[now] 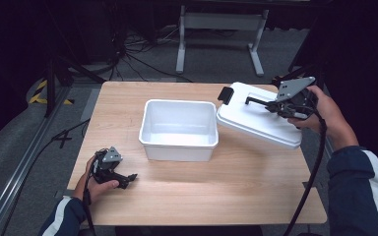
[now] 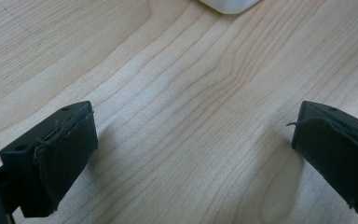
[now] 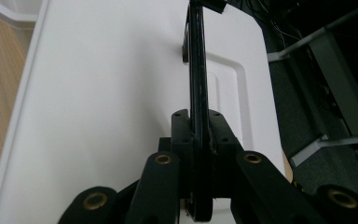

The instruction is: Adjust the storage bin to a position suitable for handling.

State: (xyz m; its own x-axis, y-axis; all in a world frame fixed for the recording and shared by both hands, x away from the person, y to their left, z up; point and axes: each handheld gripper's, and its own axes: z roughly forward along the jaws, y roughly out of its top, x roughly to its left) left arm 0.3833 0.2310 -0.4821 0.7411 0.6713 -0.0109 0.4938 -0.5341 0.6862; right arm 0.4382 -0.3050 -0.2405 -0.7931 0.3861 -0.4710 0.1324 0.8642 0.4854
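Jaws clamped on the black handle (image 3: 196, 60) of a white lid (image 1: 256, 118), the right gripper (image 1: 275, 105) holds the lid tilted at the right of the high view, its lower edge just beside a white tub (image 1: 179, 129) at the centre of the wooden worktop (image 1: 236, 182). At lower left, the left gripper (image 1: 130, 177) rests low over bare wood, its 2 jaws spread wide with nothing between them.

Bare table (image 1: 236, 191) before white bin (image 1: 178, 130)
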